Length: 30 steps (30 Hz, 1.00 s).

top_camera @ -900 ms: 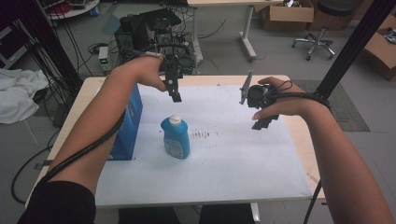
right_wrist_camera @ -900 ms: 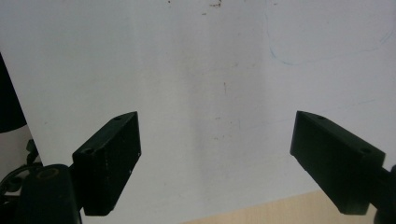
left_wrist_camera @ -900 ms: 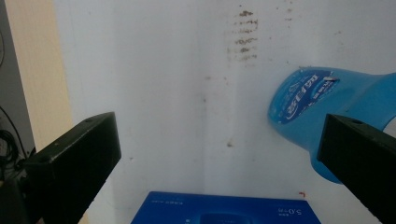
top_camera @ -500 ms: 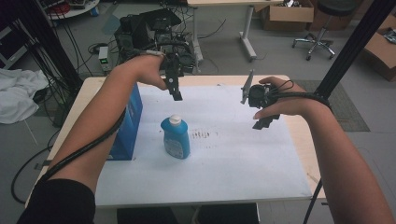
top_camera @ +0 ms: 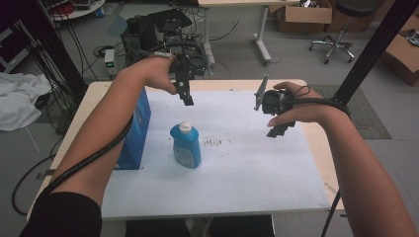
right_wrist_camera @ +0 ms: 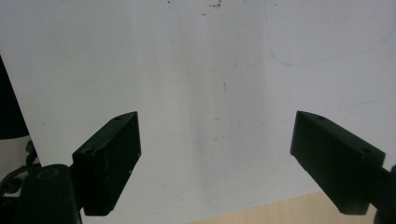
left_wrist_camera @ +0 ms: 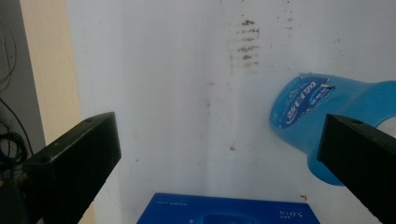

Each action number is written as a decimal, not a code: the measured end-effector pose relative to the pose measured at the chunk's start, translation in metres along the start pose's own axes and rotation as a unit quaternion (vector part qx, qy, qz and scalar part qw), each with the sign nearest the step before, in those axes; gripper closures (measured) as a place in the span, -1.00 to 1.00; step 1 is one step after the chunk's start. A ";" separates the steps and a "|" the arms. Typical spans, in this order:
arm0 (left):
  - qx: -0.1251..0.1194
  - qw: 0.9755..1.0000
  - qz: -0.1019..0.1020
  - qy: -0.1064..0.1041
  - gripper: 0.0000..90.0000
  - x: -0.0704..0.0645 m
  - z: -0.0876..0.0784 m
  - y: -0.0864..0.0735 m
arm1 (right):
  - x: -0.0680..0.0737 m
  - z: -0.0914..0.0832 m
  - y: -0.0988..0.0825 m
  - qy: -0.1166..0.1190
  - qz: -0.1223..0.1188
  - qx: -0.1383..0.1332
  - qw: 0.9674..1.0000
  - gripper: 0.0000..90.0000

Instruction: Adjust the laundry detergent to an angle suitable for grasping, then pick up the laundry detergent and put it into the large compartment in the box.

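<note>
A blue bottle with a white cap (top_camera: 186, 144) stands upright on the white sheet (top_camera: 237, 168), left of the middle. In the left gripper view the blue bottle (left_wrist_camera: 317, 112) lies ahead on the right, partly behind one jaw. My left gripper (top_camera: 185, 94) hangs above the far left part of the sheet, beyond the bottle, jaws wide apart and empty (left_wrist_camera: 219, 154). Over the right side my right gripper (top_camera: 277, 129) is held above the sheet; its jaws stand wide with only bare sheet between them (right_wrist_camera: 217, 158).
A blue box (top_camera: 136, 131) stands on the table's left side next to the bottle; its top edge (left_wrist_camera: 229, 210) sits low in the left gripper view. Faint brown marks (top_camera: 215, 143) stain the sheet. Cables, equipment and a chair (top_camera: 341, 29) crowd the floor beyond the table.
</note>
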<state>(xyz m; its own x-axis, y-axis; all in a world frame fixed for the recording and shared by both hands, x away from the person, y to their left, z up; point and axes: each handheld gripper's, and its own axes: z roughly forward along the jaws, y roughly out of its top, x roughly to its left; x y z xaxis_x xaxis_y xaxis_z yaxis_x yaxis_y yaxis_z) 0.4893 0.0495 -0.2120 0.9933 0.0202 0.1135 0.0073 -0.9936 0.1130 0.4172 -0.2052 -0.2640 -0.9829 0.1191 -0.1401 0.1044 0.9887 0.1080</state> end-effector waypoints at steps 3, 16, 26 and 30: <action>0.000 1.000 0.002 0.001 -1.00 0.001 -0.001 0.000 | 0.000 0.000 0.001 0.001 0.000 0.001 1.000 -0.64; -0.001 1.000 0.007 0.003 -1.00 0.009 -0.002 0.000 | -0.003 0.000 -0.002 0.002 0.010 0.002 1.000 -0.64; -0.001 1.000 0.015 0.003 -1.00 0.011 -0.001 -0.003 | -0.005 0.004 -0.002 0.001 0.010 -0.001 1.000 -0.64; -0.002 1.000 0.026 0.003 -1.00 0.008 -0.003 -0.005 | -0.005 0.004 -0.002 0.000 0.011 -0.007 1.000 -0.64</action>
<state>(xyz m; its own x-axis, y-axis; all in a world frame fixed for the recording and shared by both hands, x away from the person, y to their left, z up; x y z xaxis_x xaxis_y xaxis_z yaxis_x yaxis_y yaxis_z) 0.4972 0.0549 -0.2086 0.9917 -0.0303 0.1250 -0.0444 -0.9928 0.1111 0.4221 -0.2076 -0.2679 -0.9803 0.1418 -0.1374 0.1248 0.9843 0.1249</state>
